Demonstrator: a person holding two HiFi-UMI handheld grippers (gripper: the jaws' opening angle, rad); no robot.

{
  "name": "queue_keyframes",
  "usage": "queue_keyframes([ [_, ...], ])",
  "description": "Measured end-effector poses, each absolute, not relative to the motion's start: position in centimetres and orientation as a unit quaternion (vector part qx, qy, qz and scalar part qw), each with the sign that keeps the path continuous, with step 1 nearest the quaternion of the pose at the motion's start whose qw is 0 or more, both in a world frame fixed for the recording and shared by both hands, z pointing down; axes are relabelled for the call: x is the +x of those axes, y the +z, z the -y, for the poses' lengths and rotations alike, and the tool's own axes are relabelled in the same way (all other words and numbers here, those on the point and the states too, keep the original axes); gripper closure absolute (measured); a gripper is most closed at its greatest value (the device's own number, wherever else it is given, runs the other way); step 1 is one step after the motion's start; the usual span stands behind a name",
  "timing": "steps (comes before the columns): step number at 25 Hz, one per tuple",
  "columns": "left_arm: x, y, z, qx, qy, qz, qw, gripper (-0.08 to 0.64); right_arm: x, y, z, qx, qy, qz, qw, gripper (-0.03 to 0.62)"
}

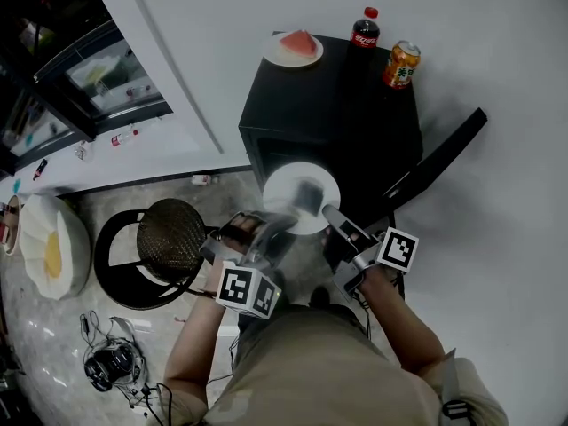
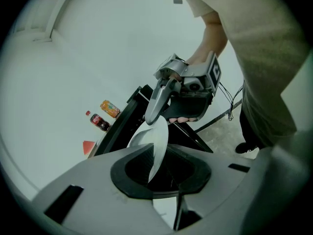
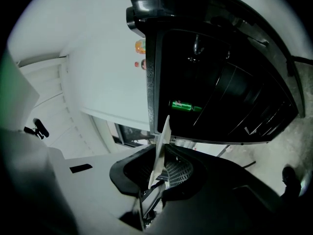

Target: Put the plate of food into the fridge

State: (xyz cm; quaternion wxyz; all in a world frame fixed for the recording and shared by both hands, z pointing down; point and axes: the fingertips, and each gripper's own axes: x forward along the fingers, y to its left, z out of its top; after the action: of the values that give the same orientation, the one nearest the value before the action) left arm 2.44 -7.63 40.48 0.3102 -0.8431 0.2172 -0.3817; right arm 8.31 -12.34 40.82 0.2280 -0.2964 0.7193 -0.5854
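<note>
White round plate [image 1: 282, 189] with dark food [image 1: 308, 192] hangs level before the open black fridge [image 1: 337, 105].

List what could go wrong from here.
The left hand-held gripper and right hand-held gripper grip the white plate only at its rim; it may slip or tilt. The green drink inside the fridge may block it. A knock could topple the cola bottle on top.
</note>
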Motion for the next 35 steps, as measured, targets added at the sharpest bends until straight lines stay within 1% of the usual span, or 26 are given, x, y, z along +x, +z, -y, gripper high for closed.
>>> queue_keyframes([
  [20,1.5,45.8,7.7,-0.86,-0.4,-0.22,0.228,0.471,7.5,46.3,12.6,-0.314,-0.619,-0.689,0.211,0.543],
  [23,1.2,46.5,7.9,-0.865,-0.399,-0.22,0.211,0.445,7.5,47.1,12.7,-0.319,-0.627,-0.678,0.212,0.554],
  [35,0.8,49.4,8.3,-0.867,-0.41,-0.204,0.198,0.443,7.4,50.7,12.8,-0.349,-0.666,-0.623,0.213,0.558],
])
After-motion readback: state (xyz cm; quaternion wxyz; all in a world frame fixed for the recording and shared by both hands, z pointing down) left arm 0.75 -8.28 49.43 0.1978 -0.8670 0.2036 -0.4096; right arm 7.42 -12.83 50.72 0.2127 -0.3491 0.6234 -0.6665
